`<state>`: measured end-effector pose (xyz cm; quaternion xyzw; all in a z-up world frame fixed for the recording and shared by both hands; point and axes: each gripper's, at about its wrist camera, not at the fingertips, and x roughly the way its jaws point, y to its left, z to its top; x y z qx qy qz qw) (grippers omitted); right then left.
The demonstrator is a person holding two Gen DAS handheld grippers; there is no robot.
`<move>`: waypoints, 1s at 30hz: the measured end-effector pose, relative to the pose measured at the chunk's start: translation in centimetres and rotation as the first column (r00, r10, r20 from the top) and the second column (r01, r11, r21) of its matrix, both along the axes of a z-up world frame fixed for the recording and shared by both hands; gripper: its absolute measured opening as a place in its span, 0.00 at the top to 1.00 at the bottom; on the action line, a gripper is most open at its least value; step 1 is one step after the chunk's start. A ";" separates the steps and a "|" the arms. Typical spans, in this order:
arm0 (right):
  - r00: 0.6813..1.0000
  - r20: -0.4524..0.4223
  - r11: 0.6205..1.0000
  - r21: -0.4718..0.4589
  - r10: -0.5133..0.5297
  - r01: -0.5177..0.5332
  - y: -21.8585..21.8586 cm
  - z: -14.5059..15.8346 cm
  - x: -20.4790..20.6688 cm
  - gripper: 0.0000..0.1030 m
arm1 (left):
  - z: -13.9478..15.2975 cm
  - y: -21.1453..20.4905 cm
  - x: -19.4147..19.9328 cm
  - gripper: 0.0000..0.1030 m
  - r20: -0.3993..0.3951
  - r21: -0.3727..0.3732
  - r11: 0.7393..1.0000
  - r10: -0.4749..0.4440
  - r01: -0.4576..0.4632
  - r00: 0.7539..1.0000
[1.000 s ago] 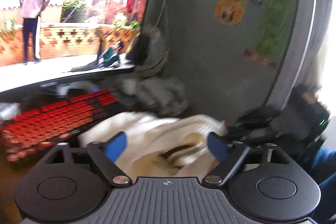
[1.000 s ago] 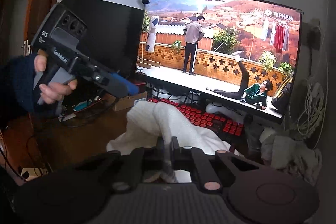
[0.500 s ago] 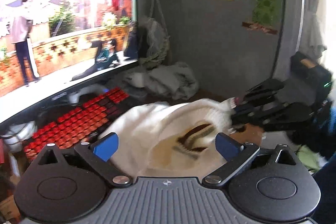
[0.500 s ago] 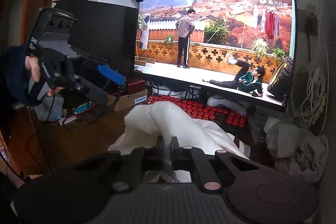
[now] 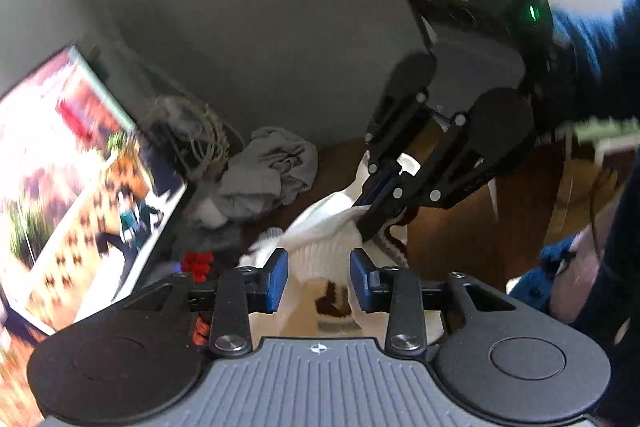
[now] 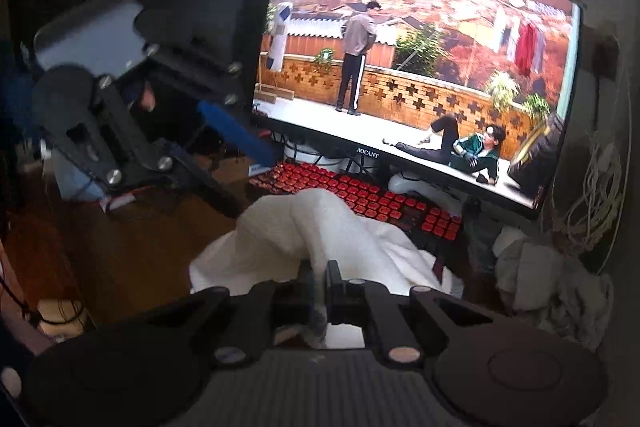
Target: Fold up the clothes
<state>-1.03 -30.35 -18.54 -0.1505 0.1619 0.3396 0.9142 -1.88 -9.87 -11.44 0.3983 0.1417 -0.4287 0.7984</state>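
On the brown wooden surface [image 6: 120, 259], in front of the red-keyed keyboard [image 6: 360, 195] and curved monitor [image 6: 420, 75], lay the cream knitted garment with brown and grey stripes [image 5: 320, 247], bunched and lifted into a hump. Right gripper [image 6: 319, 281]: jaws closed tight on a pinched fold of that white knit, seen from the left wrist view reaching down into the cloth from the upper right [image 5: 370, 227]. Left gripper [image 5: 318, 277]: blue-padded jaws apart, straddling the garment's striped part without clamping it; from the right wrist view, blurred, raised at the left above the surface [image 6: 236, 167]. Dark blue sleeve [image 5: 600, 39] behind the right gripper. Crumpled grey cloth [image 5: 272, 171] heaped well beyond the garment, beside the monitor's edge and tangled pale cables [image 5: 200, 139].
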 end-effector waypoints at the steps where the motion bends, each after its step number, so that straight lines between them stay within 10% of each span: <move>1: 1.000 0.008 1.000 -0.023 0.007 -0.007 0.2 0.3 -0.1 0.95 | 0.1 -0.7 -0.1 0.66 0.040 0.035 0.999 -0.018 0.017 0.999; 16: 0.990 0.114 0.967 -0.250 0.087 -0.056 2.9 3.1 -1.6 0.95 | -0.4 -6.0 0.5 0.65 0.105 0.465 0.867 -0.252 0.177 0.962; 23: 0.994 0.091 0.985 -0.170 0.053 -0.037 1.9 3.0 -1.4 0.95 | -1.3 -5.2 1.7 0.94 0.058 0.330 0.938 -0.132 0.106 0.990; 30: 0.995 0.068 0.997 -0.020 -0.076 0.078 -3.7 3.3 -3.6 0.88 | -1.3 -1.6 3.5 0.94 0.067 0.092 0.993 0.062 -0.068 0.996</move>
